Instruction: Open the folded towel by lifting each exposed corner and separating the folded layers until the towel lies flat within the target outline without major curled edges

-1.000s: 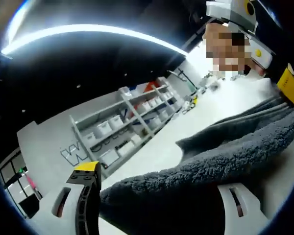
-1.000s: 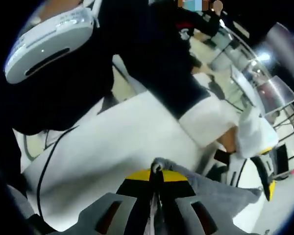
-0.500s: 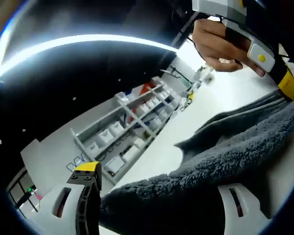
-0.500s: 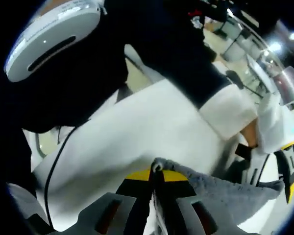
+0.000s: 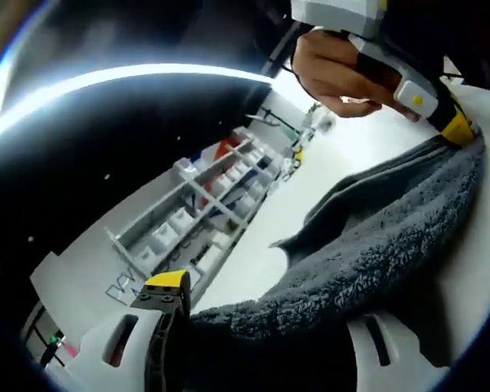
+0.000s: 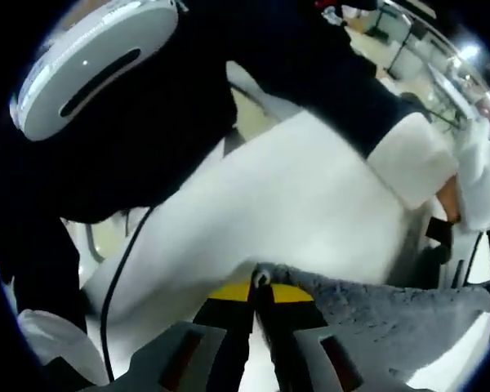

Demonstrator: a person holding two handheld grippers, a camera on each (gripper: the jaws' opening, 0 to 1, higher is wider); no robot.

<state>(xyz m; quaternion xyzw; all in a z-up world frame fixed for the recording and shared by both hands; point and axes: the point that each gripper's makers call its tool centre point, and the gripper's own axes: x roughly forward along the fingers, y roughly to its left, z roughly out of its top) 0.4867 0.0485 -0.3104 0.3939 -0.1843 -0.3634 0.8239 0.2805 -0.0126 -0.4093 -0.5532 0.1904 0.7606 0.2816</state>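
The fluffy grey terry towel [image 5: 376,261] is gripped taut by left tool [image 5: 265,327] and right tool [image 6: 260,302]; an edge could be pulled free by overstretching.

Glaring ceiling light strip [image 5: 131,75]; dark surround, fisheye warp, motion blur.

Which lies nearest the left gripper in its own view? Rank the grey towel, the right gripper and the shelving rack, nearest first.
1. Grey towel, lying between the left gripper jaws.
2. Right gripper, upper right, at the towel's far end.
3. Shelving rack, left of centre, across the room.
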